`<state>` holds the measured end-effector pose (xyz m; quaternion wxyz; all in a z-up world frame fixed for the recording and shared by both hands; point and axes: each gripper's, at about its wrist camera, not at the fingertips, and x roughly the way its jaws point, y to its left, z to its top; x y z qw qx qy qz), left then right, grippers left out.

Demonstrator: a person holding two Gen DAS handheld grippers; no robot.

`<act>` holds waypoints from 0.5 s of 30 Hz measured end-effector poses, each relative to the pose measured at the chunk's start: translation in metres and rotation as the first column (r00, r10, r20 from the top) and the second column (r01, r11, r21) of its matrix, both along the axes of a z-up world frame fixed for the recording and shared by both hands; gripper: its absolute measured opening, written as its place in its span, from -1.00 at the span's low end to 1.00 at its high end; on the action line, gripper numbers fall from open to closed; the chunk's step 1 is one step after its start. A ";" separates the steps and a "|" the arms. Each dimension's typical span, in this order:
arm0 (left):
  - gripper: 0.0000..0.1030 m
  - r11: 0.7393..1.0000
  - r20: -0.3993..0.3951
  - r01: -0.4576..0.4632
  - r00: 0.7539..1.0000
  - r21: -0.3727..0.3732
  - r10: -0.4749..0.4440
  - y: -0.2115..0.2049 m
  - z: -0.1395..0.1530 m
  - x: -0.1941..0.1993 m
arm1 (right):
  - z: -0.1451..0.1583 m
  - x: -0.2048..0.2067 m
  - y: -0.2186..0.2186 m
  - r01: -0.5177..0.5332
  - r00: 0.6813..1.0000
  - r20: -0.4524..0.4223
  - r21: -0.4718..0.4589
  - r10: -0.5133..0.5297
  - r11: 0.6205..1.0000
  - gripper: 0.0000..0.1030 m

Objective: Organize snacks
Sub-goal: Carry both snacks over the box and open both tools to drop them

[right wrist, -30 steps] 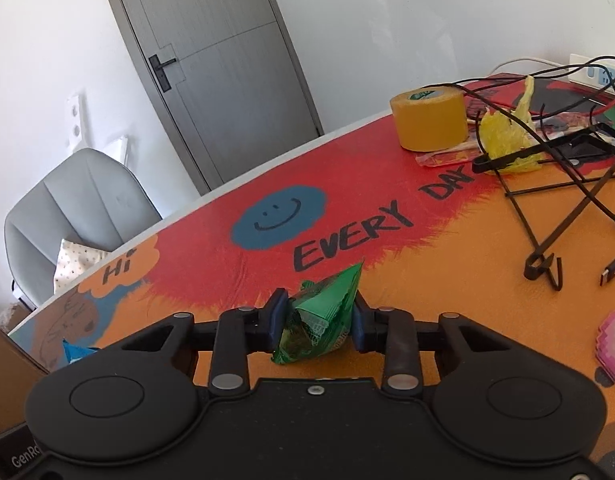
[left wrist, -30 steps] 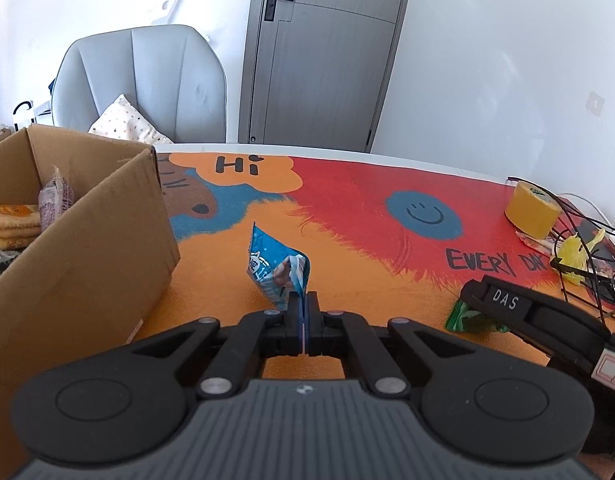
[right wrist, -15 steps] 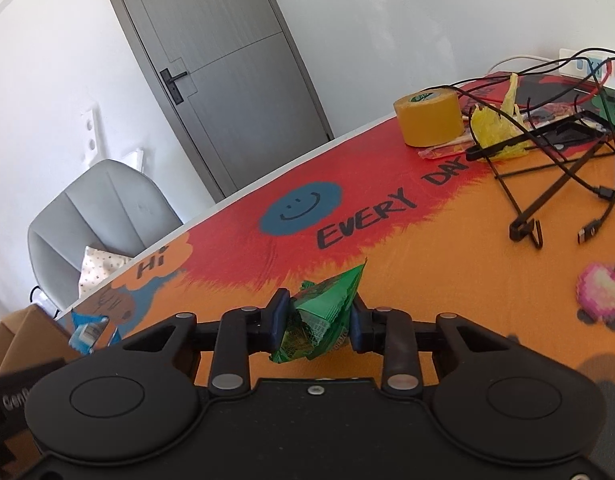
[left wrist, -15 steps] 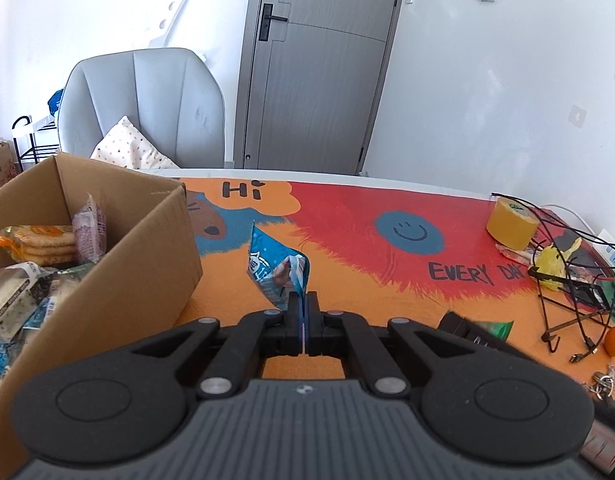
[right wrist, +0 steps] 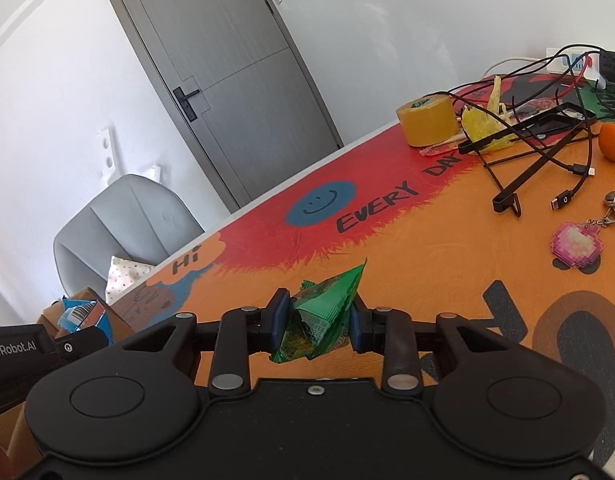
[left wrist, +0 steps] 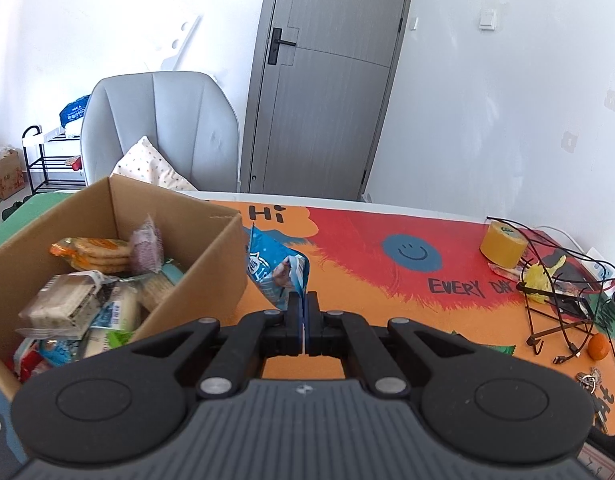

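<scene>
My left gripper (left wrist: 303, 320) is shut on a blue snack packet (left wrist: 273, 270) and holds it in the air just right of the cardboard box (left wrist: 211, 280), near its rim. The box holds several snack packs (left wrist: 91, 292). My right gripper (right wrist: 317, 320) is shut on a crumpled green snack packet (right wrist: 323, 312), lifted above the orange table mat (right wrist: 447, 264). In the right wrist view the blue packet (right wrist: 83, 314) and the left gripper body (right wrist: 19, 356) show at far left, over the box edge (right wrist: 91, 296).
On the mat's right side lie a yellow tape roll (left wrist: 503, 242), a black wire stand with cables (left wrist: 555, 312), a yellow wrapper (left wrist: 541, 280), an orange fruit (left wrist: 599, 346) and keys with a pink charm (right wrist: 575, 246). A grey chair (left wrist: 159, 136) stands behind the box.
Both grippers have risen with their packets. The left one has moved toward the box, whose inside now shows. The right gripper has followed leftward.
</scene>
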<state>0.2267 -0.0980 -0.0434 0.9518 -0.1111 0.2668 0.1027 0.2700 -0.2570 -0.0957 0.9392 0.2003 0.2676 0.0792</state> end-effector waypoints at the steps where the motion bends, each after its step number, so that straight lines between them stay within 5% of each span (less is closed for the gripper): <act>1: -1.00 1.000 0.004 -0.002 1.000 -0.002 0.002 0.001 0.002 -0.003 | 0.002 -0.002 0.001 -0.004 1.000 0.006 0.003 0.004 1.000 -0.39; 15: -1.00 1.000 0.067 -0.016 0.998 -0.023 0.017 0.024 0.025 -0.036 | 0.033 -0.028 0.016 -0.048 0.996 0.079 0.013 0.047 0.999 -0.39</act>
